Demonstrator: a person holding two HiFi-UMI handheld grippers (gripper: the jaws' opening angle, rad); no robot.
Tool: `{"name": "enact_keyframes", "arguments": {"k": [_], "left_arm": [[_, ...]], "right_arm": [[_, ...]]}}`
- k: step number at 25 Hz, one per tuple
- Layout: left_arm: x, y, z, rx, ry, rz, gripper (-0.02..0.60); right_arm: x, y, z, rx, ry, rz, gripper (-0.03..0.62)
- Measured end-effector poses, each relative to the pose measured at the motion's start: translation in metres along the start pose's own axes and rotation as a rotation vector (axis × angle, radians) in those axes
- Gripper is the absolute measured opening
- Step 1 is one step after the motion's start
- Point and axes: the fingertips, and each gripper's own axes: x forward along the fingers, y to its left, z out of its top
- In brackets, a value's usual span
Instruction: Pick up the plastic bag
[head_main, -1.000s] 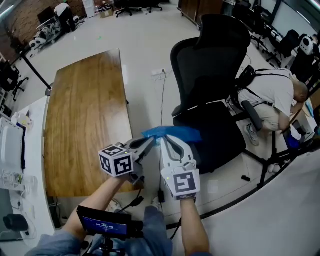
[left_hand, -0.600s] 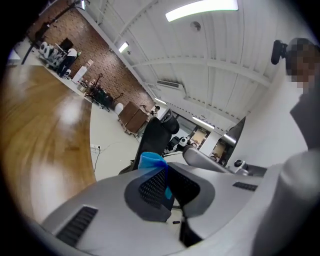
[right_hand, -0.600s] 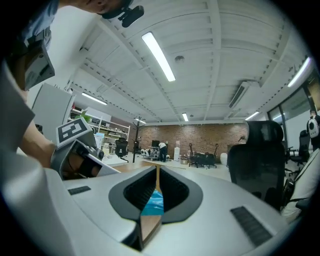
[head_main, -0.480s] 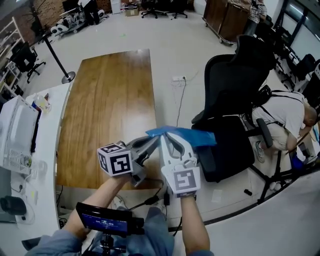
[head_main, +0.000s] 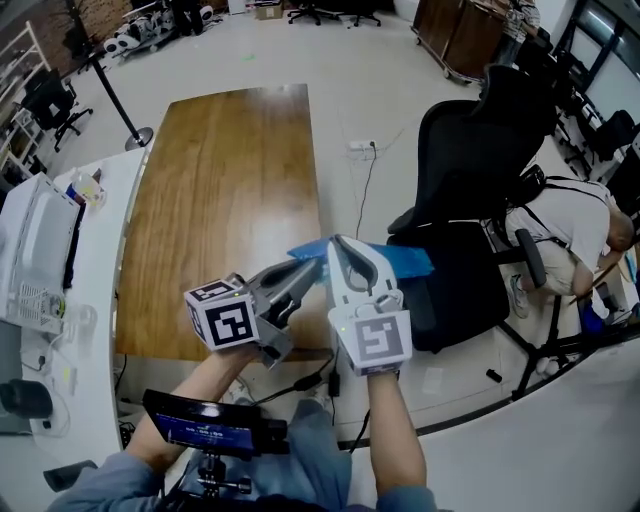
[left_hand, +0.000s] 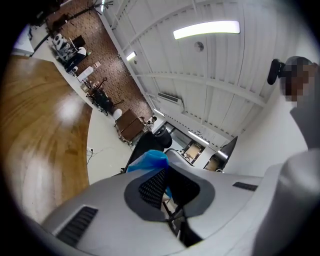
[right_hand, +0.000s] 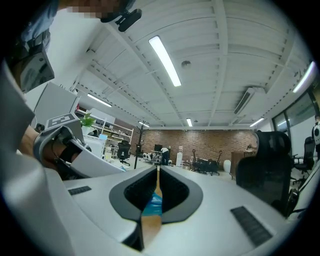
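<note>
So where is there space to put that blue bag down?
The wooden table looks the best place for the plastic bag: its whole top looks bare, between the white desk on its left and the black chair on its right. The white desk is cluttered with equipment.

Open-plan office-lab: black swivel chair (head_main: 470, 190), wooden desk (head_main: 225, 200), brick wall (right_hand: 210, 142), strip lights (right_hand: 165, 60).

Bright, even light from ceiling strips (right_hand: 165, 61) — glare on wooden table (head_main: 220, 200), fisheye edges dark
</note>
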Motion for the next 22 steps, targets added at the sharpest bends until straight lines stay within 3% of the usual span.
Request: {"name": "enact_keyframes", "arguments": {"k": [5, 10, 22], "left_arm": [[-0.017, -0.007, 0.002, 0.007, -0.012, 0.005, 0.006], [-0.035, -0.005, 0.009, 0.068, -0.003, 0.035, 0.006], [-0.121, 0.059, 0.027, 0.052, -0.026, 0.185, 0.006]], "right_arm": [[0.002, 0.006, 0.008, -0.005, -0.015, 0.008, 0.018], [0.008, 0.017, 0.014, -0.008, -0.031, 0.027, 0.018], [0.043, 0.063, 0.006, -0.001, -0.003, 0.113, 0.018]]}}
